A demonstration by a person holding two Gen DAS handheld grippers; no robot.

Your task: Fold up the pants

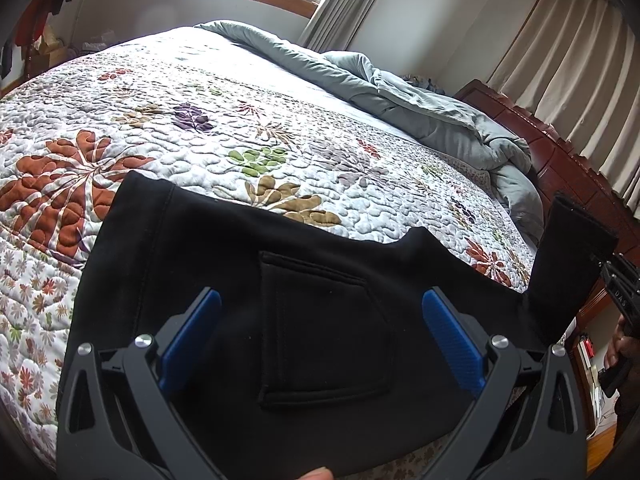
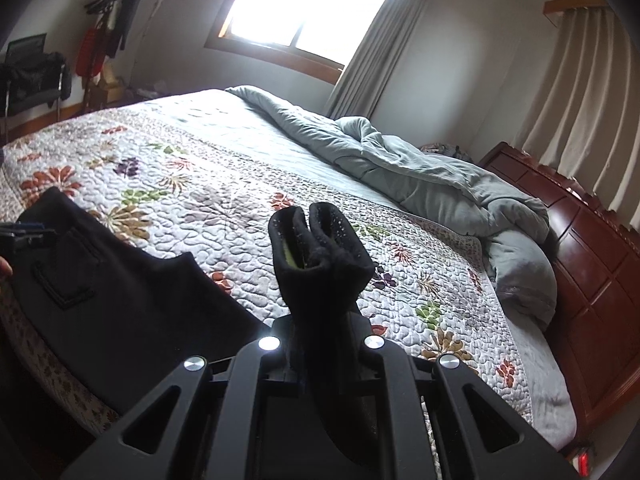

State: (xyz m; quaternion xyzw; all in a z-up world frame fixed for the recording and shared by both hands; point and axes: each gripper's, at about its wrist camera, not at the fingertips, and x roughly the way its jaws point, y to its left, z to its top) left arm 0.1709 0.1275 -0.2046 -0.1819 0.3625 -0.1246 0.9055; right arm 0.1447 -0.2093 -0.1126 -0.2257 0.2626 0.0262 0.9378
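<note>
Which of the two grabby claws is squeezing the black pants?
The right gripper: it is shut on the bunched leg ends of the black pants. The left gripper stands open above the back pocket.

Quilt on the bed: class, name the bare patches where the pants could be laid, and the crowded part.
Free: the floral quilt between the black pants at the near edge and the grey duvet. Crowded: the headboard side, where the duvet is bunched. The right gripper holds the cuffs; the left gripper is open.
</note>
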